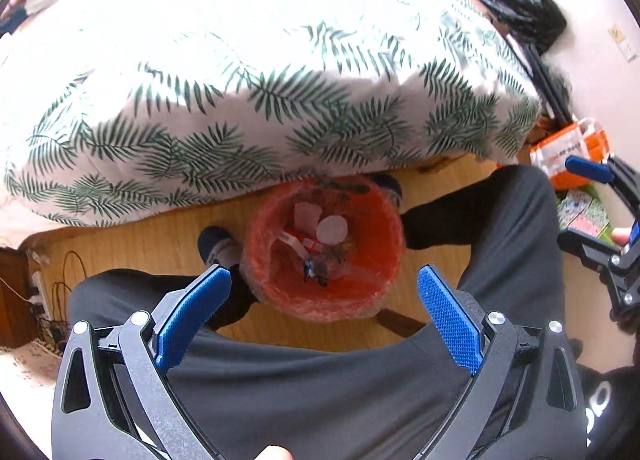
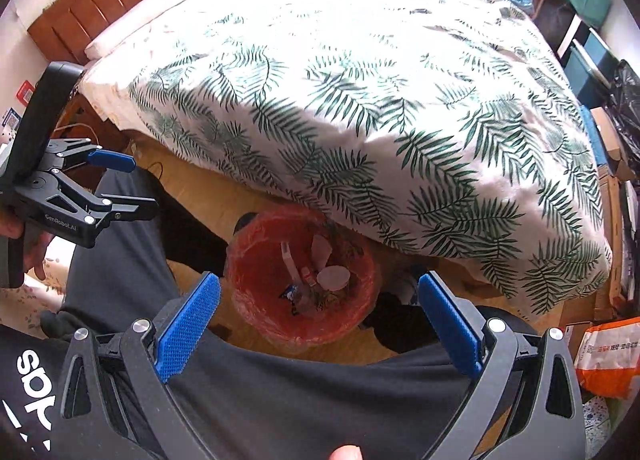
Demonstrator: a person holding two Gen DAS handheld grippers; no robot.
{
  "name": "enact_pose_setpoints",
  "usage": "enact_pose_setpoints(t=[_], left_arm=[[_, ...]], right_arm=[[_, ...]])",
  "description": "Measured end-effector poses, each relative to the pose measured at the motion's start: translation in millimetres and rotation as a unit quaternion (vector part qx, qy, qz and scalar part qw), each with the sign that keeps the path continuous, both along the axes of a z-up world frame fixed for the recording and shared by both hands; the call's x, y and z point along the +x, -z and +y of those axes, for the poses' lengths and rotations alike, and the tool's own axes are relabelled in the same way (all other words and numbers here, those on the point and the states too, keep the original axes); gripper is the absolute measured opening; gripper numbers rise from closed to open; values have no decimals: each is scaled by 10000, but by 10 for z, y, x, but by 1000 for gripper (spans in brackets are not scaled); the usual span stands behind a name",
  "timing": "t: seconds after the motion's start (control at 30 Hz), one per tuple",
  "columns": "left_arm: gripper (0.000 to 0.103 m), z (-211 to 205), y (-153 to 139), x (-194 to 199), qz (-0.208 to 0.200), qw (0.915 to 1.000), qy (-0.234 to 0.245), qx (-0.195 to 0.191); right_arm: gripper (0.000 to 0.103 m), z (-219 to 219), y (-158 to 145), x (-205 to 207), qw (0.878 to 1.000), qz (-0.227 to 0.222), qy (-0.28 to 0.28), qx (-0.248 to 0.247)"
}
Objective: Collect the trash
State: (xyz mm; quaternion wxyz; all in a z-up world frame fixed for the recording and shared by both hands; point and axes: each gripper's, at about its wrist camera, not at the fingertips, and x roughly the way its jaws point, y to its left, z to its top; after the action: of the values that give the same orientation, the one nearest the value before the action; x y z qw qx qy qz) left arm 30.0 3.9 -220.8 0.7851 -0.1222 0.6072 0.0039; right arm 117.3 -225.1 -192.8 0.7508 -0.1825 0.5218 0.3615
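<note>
I read the left gripper (image 1: 324,292) with jaws spread wide and nothing between them; the right gripper (image 2: 320,300) likewise, unloaded. The red-lined trash bin (image 1: 372,236) stands on the wooden floor (image 1: 132,236) at 12 o'clock from both tools, between the person's dark-trousered legs (image 1: 500,220), partly under the leaf-print duvet (image 2: 360,108). Wrappers and white scraps (image 2: 334,276) lie inside.

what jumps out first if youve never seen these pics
The white duvet with green fern-leaf print fills the upper half, draped over the bed edge. Below it on the wooden floor sits a round red bin lined with clear plastic, holding scraps, framed by both open blue-padded grippers.
</note>
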Motion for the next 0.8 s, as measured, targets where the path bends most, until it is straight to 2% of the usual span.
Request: enact_pose_setpoints(t=[0.1,0.2,0.3,0.57,0.8], left_arm=[[97,-1,-112,-44,-202,9998,-60,-31],[97,-21,-217,-101,-491,9987,-101,135],[97,-65,-278,-131,-616,9976,-65,308],[97,-236,-457,-268,-743,9959,102,501],[97,-387,-568,-422,-790,9958,92,444]], right_arm=[[98,-53,-90,-33,9998,-29,119,183],[98,-111,-179,-66,9989,-173,268,330],[98,-148,-217,-85,9978,-222,473,418],[98,-265,-246,-120,9954,-69,821,483],[98,-358,-276,-173,9931,100,1100,382]])
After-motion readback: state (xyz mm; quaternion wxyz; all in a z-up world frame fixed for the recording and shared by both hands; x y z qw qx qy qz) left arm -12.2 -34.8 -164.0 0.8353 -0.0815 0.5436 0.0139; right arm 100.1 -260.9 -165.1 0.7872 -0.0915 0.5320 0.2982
